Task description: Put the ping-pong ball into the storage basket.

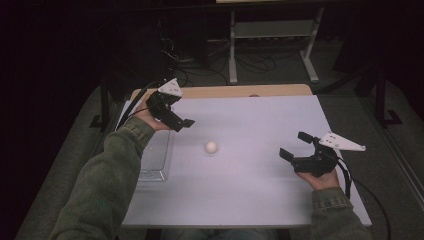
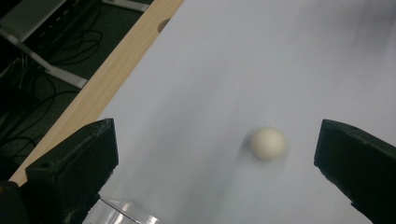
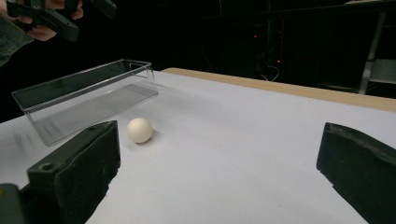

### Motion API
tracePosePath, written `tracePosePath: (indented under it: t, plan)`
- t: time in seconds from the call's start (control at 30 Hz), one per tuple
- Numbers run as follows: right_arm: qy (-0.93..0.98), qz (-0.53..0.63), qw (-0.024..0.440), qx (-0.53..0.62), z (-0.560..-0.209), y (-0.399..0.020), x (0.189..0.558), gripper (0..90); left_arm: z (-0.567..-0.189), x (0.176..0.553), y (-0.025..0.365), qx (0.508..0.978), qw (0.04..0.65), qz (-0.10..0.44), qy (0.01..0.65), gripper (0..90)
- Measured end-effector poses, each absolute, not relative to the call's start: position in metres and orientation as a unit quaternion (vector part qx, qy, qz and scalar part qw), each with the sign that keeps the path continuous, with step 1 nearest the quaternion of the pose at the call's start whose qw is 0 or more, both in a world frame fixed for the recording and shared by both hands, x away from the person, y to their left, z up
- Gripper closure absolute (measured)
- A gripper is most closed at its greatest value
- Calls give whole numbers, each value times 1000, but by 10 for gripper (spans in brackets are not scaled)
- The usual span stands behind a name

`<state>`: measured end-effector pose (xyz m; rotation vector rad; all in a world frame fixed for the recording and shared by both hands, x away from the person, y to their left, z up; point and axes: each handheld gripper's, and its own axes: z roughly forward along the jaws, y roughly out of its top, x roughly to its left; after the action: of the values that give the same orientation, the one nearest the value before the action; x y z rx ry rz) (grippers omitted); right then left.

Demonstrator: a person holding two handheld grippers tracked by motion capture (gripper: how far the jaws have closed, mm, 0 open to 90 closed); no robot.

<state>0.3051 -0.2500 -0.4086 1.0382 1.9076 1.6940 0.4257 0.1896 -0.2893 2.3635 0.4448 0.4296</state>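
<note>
High view: clear tray [image 1: 156, 159] holds nothing; white ball [image 1: 211, 147] lies beside it, both grippers' jaws released

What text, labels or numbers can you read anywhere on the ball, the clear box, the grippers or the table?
None: there is no readable text in any view.
The white ball is plain.
The clear box shows no label.
The left gripper and right gripper carry no legible marking.
The white table top is blank.
</note>
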Motion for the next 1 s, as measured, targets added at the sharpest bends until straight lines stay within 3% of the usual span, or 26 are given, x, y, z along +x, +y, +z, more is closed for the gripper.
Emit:
tracePosePath:
  t: [1.0]
  plan:
    - [684,601,189,368,-410,-249,305,0,-313,447,175,930,297,146,161,0]
